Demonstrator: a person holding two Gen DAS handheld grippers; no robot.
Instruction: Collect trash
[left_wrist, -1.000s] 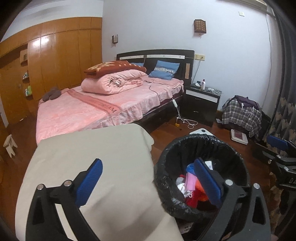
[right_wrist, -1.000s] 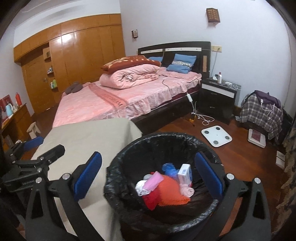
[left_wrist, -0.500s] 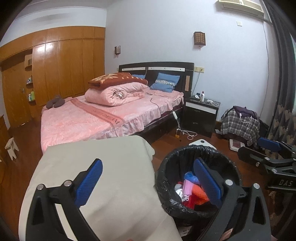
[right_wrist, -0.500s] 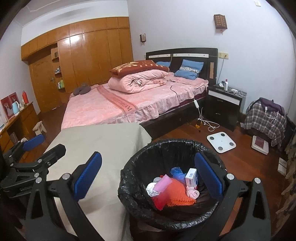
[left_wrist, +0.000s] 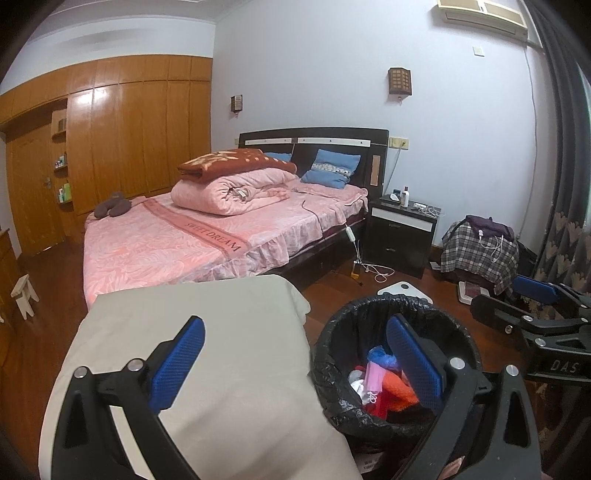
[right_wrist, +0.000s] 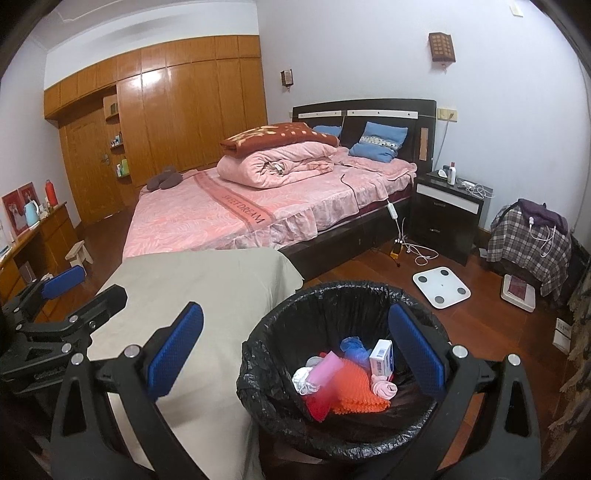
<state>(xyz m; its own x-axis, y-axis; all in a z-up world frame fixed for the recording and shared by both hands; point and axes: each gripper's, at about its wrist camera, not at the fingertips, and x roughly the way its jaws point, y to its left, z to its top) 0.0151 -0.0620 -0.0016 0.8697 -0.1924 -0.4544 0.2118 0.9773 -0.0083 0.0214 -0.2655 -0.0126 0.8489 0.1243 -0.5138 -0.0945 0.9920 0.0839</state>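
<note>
Black gripper (right_wrist: 293, 350) frames, silver screws, blue textured jaws.

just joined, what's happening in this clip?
A person holds two grippers over a bedroom trash bin lined with a black bag. Both the left gripper and the right gripper are open and empty. The bin already holds trash: a small white box, an orange mesh piece and pink scraps. The beige-covered table beside it is bare.

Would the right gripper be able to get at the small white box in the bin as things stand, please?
Probably yes: the right gripper is open and empty above the bin, and the white box lies uncovered on top of the trash.
</note>
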